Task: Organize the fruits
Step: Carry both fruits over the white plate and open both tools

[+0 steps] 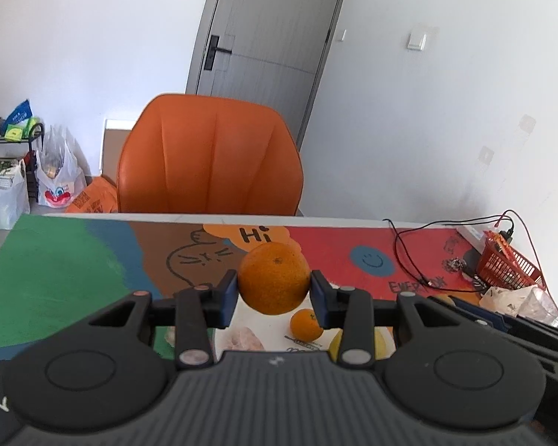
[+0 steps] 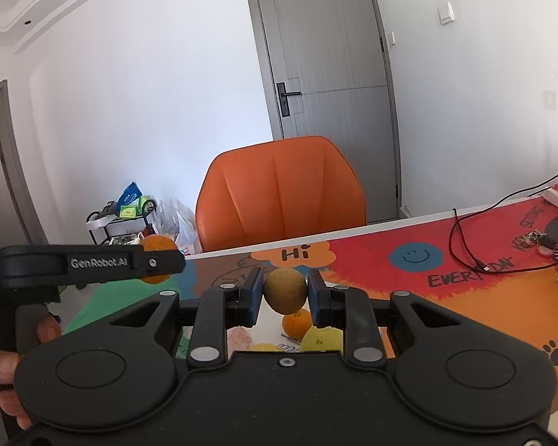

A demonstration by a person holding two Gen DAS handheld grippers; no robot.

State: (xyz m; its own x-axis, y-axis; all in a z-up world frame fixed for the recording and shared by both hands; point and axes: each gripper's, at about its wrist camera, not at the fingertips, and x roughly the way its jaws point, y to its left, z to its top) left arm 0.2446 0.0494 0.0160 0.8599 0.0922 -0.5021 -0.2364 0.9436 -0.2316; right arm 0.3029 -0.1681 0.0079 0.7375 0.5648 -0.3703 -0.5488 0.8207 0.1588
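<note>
My left gripper (image 1: 274, 290) is shut on a large orange (image 1: 274, 278) and holds it above the colourful table mat (image 1: 74, 260). The same orange (image 2: 159, 248) shows at the left of the right wrist view, behind the left gripper's finger. My right gripper (image 2: 284, 291) is shut on a brownish-green round fruit (image 2: 285, 290), also lifted off the table. Below both lie a small orange (image 1: 306, 324) (image 2: 297, 324), a yellow lemon (image 2: 321, 339) (image 1: 381, 342) and a pale pink object (image 1: 243, 338) on a white surface.
An orange chair (image 1: 208, 156) stands behind the table's far edge. A red mesh basket (image 1: 509, 264), black and red cables (image 1: 409, 256) and crumpled plastic (image 1: 517, 297) occupy the right end. Bags and a shelf (image 1: 15, 171) stand on the floor at left. A hand (image 2: 3, 368) grips the left handle.
</note>
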